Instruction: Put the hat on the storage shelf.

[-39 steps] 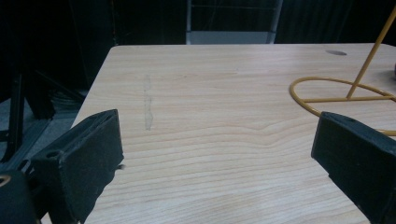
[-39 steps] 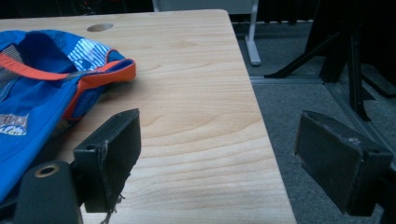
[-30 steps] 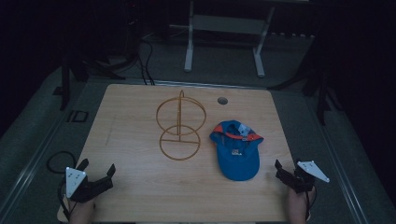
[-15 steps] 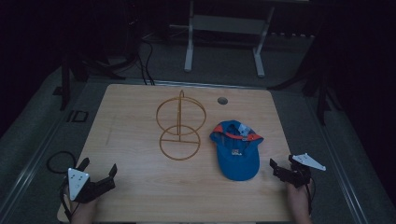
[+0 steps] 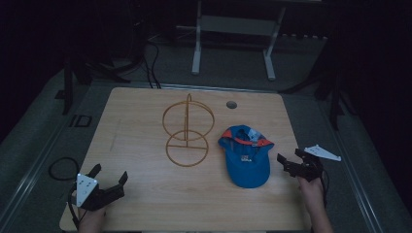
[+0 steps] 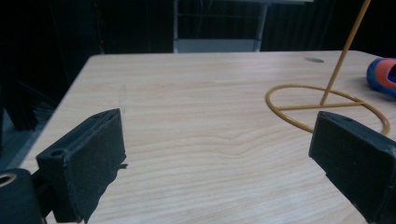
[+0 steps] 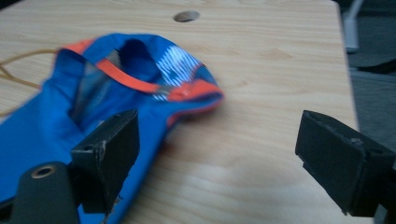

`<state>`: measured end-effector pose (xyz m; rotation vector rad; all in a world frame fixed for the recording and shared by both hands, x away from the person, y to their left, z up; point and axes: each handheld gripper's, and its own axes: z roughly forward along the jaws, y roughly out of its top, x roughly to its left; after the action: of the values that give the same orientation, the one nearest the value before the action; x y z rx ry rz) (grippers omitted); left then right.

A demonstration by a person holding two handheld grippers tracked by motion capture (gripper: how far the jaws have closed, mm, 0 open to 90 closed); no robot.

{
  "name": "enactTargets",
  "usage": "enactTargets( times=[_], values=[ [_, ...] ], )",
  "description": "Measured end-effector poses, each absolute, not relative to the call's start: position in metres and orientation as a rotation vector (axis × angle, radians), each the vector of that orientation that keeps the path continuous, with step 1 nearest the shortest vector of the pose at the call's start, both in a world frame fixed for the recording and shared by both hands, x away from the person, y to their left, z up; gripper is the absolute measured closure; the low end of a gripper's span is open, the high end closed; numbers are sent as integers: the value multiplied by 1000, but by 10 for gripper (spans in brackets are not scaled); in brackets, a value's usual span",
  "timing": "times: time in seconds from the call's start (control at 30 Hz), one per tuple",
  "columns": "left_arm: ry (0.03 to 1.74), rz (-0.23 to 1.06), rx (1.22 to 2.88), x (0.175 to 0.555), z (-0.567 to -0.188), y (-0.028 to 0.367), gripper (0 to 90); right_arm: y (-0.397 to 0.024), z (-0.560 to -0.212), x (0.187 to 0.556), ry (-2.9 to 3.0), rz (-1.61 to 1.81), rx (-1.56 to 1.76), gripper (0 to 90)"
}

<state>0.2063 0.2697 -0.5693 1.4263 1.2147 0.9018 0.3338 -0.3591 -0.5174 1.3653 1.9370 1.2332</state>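
A blue cap (image 5: 247, 156) with orange trim lies on the wooden table (image 5: 145, 131), right of centre, its opening turned up; it also shows in the right gripper view (image 7: 93, 93). A yellow wire stand (image 5: 188, 127) with a round base and an upright ring stands at the table's middle; its base ring (image 6: 322, 109) appears in the left gripper view. My right gripper (image 5: 290, 161) is open just right of the cap's brim end, jaws wide (image 7: 215, 154), not touching it. Near the front left corner my left gripper (image 5: 108, 175) stands open over bare wood (image 6: 215, 154).
A small round hole (image 5: 231, 104) sits in the table near its far edge. Dark floor, cables (image 5: 60, 167) and a white metal frame (image 5: 233, 34) surround the table. The table's right edge runs close beside my right gripper.
My right gripper has moved left and a little forward toward the cap. The left gripper has barely shifted.
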Motion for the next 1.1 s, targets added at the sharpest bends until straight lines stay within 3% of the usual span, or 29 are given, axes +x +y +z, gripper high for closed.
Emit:
enactTargets(
  times=[0.33,0.37,0.43,0.53,0.9,1.1],
  values=[
    [1207,895,1441,206,-568,265,36,-332,-492,361,2015,1235,1265,146],
    [1209,895,1448,206,-569,265,35,-326,-490,367,2047,1224,1219,216],
    [1204,893,1452,206,-569,265,35,-319,-489,374,2075,1184,1179,237],
    [1196,896,1444,206,-568,265,35,-309,-490,385,2108,1164,1157,294],
    [1172,904,1476,206,-568,262,35,-282,-502,423,2144,1124,1163,281],
    [1165,913,1472,205,-567,262,36,-273,-512,442,2196,1068,1174,336]
  ],
)
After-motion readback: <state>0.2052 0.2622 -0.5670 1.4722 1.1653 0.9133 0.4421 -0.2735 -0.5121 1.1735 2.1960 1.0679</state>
